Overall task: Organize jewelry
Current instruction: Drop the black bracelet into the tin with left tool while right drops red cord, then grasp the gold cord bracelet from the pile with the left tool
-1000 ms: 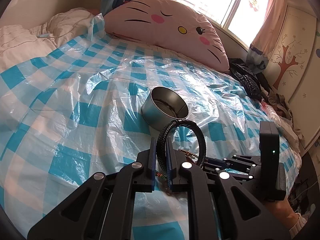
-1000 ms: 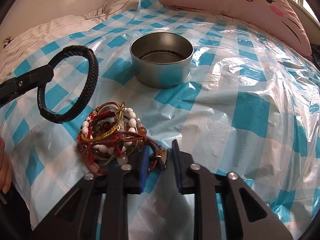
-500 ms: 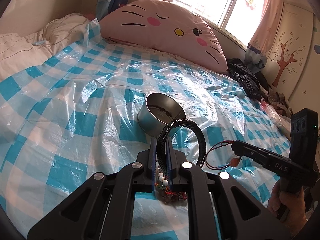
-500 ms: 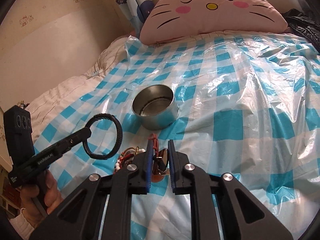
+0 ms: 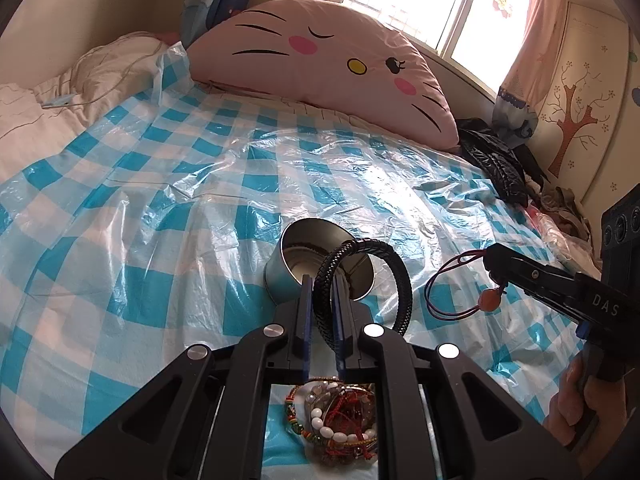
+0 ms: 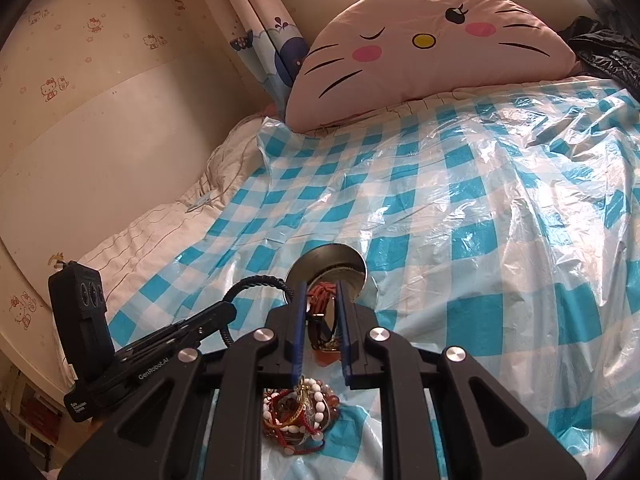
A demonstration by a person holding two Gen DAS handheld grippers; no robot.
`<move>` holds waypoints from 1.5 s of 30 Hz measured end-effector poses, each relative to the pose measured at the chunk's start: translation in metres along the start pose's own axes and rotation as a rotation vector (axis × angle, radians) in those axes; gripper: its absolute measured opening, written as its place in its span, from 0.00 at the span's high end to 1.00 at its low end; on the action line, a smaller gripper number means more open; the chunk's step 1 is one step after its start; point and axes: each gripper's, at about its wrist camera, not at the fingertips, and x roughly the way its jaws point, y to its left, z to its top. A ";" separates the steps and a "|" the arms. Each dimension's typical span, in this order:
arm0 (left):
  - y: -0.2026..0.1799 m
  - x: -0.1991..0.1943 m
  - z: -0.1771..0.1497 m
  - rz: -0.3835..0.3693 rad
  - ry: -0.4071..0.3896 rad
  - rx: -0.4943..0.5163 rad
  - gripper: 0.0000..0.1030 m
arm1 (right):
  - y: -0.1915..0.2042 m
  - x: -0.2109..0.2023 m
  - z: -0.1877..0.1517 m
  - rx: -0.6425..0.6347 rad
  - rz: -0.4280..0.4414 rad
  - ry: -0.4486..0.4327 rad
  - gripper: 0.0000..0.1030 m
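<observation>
I am working over a bed covered with a glossy blue-and-white checked plastic sheet [image 5: 168, 248], which is wrinkled and catches window light. At 12 o'clock a large pink cat-face cushion [image 5: 320, 68] leans at the head of the bed under a bright window [image 5: 420, 4], with a patterned curtain [image 6: 260, 28] beside it. A black jacket [image 5: 496, 164] lies crumpled at 2 o'clock, near a cupboard door painted with a tree.

A round metal tin [image 5: 320, 264] stands on the sheet just ahead of both tools.

My left gripper [image 5: 321, 312] is raised above the sheet, its blue pads pressed onto a black braided bracelet [image 5: 368, 284] that stands up as a loop in front of the tin. My right gripper [image 6: 320, 312] is raised too, coming in from 3 o'clock in the left camera (my hand shows at that view's lower right edge). It pinches a red cord bracelet [image 5: 460, 288] with an orange bead, the cord hanging in a loop.

Beneath both tools, at 6 o'clock, a tangled pile of beaded bracelets [image 5: 336, 424] rests on the sheet.
</observation>
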 end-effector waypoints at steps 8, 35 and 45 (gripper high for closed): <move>-0.002 0.034 0.020 0.016 0.007 0.007 0.92 | 0.004 0.042 0.021 0.016 0.038 0.007 0.85; 0.024 -0.001 -0.024 0.074 0.090 -0.045 0.64 | -0.024 0.009 -0.043 0.209 -0.095 -0.042 0.40; -0.056 -0.019 -0.077 0.070 0.158 0.291 0.46 | -0.041 -0.028 -0.085 0.272 -0.157 -0.034 0.36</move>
